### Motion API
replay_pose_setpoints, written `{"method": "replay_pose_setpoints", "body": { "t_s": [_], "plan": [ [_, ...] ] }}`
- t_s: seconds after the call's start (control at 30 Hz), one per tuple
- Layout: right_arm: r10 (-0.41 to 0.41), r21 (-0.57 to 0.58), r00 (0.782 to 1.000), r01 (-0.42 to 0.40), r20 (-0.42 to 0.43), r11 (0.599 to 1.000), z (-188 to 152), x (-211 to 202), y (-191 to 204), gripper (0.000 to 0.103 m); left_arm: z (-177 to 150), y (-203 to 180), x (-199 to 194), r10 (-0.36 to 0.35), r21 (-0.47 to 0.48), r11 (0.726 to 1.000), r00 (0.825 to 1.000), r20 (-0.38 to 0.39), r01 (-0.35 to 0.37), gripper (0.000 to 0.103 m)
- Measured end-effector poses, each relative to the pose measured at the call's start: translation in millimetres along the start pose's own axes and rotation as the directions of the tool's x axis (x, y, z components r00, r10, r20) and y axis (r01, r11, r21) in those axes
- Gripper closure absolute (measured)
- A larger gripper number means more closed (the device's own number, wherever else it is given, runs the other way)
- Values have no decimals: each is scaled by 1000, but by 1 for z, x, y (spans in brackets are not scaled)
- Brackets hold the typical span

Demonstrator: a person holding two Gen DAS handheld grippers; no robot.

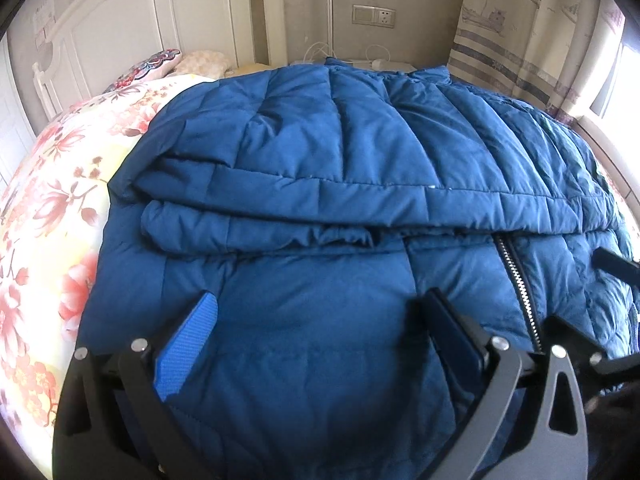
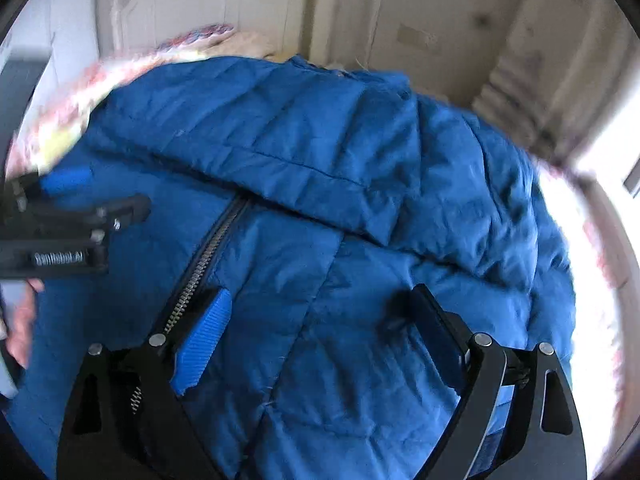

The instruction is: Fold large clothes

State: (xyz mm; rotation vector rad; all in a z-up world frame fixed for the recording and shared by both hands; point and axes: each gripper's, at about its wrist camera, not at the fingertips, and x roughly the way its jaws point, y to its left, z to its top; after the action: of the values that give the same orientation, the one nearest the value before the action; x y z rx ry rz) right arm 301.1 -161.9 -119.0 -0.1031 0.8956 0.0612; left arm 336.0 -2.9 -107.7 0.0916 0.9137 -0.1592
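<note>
Blue quilted fabric fills both of your views: one padded jacket (image 1: 340,160) lies spread over the bed, with an upper layer folded down across its middle and one metal zipper (image 1: 516,276) emerging from under that fold. Starting at the left of the left wrist view, you see the floral bedspread (image 1: 52,200) running down the frame's left side, two pillows (image 1: 160,62) in the upper left against the white headboard (image 1: 132,12), then one wall plate (image 1: 373,15) with a switch and a socket at upper centre, and one patterned curtain (image 1: 520,20) at upper right. Your left gripper (image 1: 320,316) sits low in that frame with its jaws standing wide apart, both fingers resting over the jacket's lower panel and nothing pinched between them. At the far left of the right wrist view, which is blurred, the same gripper appears again, and it carries white lettering that you cannot read clearly; part of a hand (image 2: 24,320) shows just below it. Further right, your right gripper (image 2: 320,312) is likewise spread wide over the jacket, just right of the zipper, its two fingers clamping no fabric. You can count two blue ribbed pads (image 2: 204,340), one on each gripper's left finger.
</note>
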Motion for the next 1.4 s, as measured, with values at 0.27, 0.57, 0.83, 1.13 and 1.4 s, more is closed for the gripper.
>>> {"method": "replay_pose_setpoints", "body": {
  "t_s": [0.27, 0.57, 0.83, 1.13, 1.4],
  "plan": [
    [-158, 174, 987, 160, -22, 972, -24, -19, -79, 17, -8, 49, -47, 40, -109, 994, 996, 83, -31, 2],
    [-117, 255, 993, 115, -6, 960, -35, -24, -89, 15, -21, 86, -30, 115, -182, 976, 993, -16, -116, 3],
    [68, -71, 998, -67, 2, 995, -67, -64, 9, 5, -63, 4, -102, -5, 84, 996, 996, 90, -3, 2],
    [8, -80, 1000, -8, 7, 997, -90, -82, 11, 5, -89, -1, -85, 20, 104, 994, 1000, 6, -21, 2],
    [49, -141, 999, -48, 4, 989, -142, -96, 1, 5, -138, -13, -112, 25, 234, 972, 1000, 19, -28, 2]
  ]
}}
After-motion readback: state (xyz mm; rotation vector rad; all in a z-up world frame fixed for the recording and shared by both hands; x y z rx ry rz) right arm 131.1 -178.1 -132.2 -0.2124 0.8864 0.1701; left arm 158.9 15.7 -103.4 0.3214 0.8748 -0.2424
